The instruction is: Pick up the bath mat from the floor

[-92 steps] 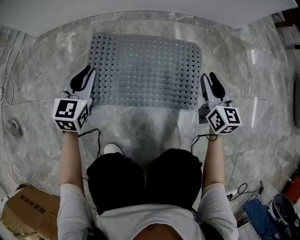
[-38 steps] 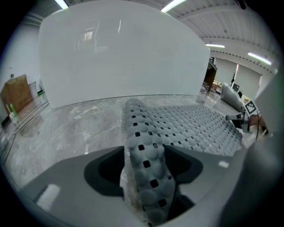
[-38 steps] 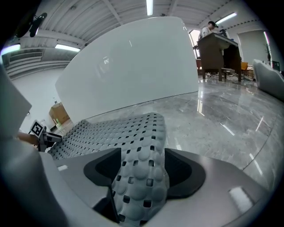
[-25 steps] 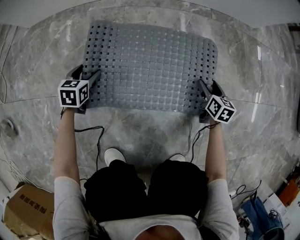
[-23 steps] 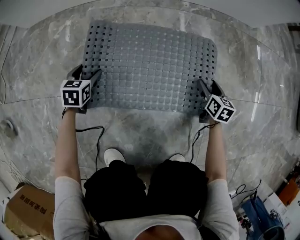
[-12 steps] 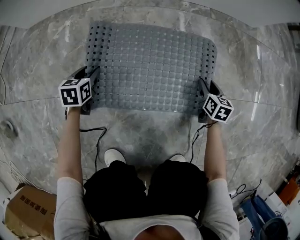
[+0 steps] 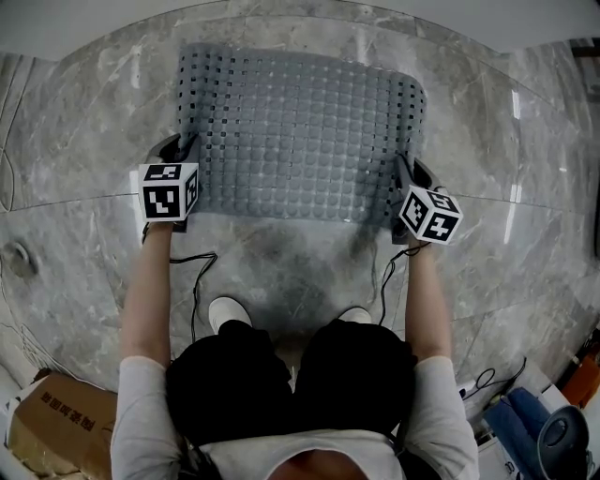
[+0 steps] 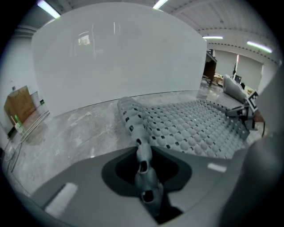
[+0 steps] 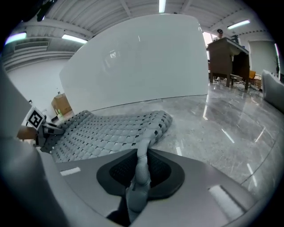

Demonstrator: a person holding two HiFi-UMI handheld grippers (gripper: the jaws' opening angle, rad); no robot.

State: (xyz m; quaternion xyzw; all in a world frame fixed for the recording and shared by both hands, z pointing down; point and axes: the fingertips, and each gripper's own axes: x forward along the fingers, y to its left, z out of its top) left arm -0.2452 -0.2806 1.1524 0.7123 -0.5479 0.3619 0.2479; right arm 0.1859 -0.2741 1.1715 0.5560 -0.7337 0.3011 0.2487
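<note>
A grey rubber bath mat with rows of bumps and square holes lies on the marble floor. My left gripper has just been closing and is shut on the mat's near left edge, which shows pinched between its jaws as a folded strip. My right gripper has also just been closing and is shut on the near right edge. The near edge of the mat is raised off the floor and casts a shadow. The far edge rests down.
A white wall runs just behind the mat. The person's shoes stand close to the mat's near edge. Cables trail from both grippers. A cardboard box sits at the lower left and bags and cables at the lower right.
Both grippers closed on the mat's near corners and rose slightly. The near edge has come up and the mat has drawn in narrower, with its left side curling.
</note>
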